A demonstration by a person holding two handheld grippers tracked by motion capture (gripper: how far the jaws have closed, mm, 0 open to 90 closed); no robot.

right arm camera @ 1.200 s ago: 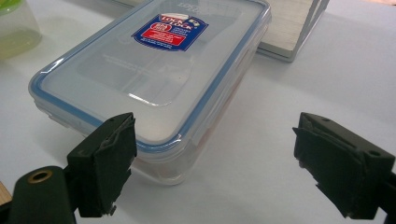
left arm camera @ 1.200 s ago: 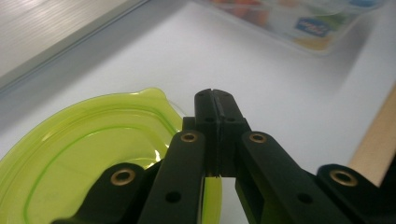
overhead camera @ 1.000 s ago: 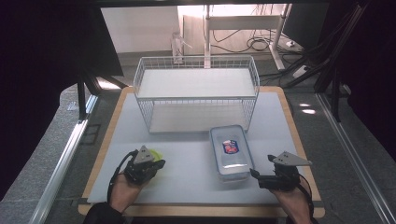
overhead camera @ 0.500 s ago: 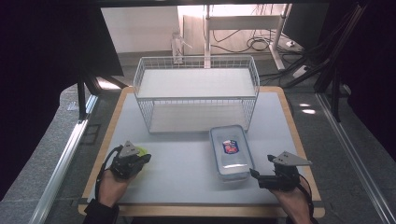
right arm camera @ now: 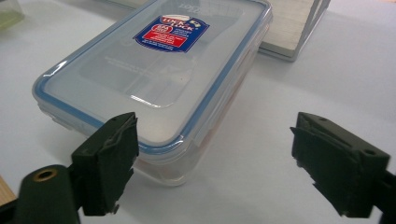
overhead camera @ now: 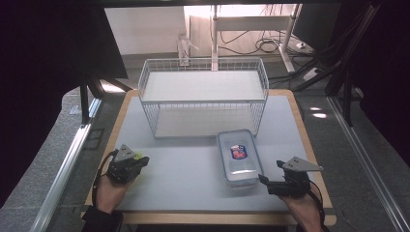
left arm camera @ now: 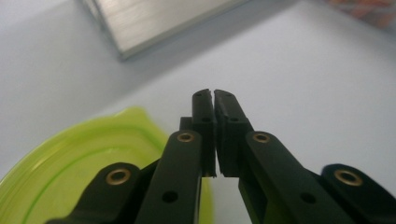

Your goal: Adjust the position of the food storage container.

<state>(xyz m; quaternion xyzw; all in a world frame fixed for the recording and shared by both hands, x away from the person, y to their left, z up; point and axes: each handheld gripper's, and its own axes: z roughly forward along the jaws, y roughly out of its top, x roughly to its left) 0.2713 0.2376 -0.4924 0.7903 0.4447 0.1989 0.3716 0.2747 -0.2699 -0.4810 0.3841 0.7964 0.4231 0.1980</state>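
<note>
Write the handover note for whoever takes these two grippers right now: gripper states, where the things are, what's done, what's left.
Left gripper: shut, nothing between the jaws, at the table's front left, with a lime-green lid lying under it.
Right gripper: open, empty, aimed at the near end of the clear lidded container, not touching it.
Container: flat on the white table, lid on, in front of the wire basket rack, right of centre.
Done: nothing visibly placed on the rack; both its shelves look bare.
Left: probably close the right gripper on the container and move it, perhaps to the rack.
</note>
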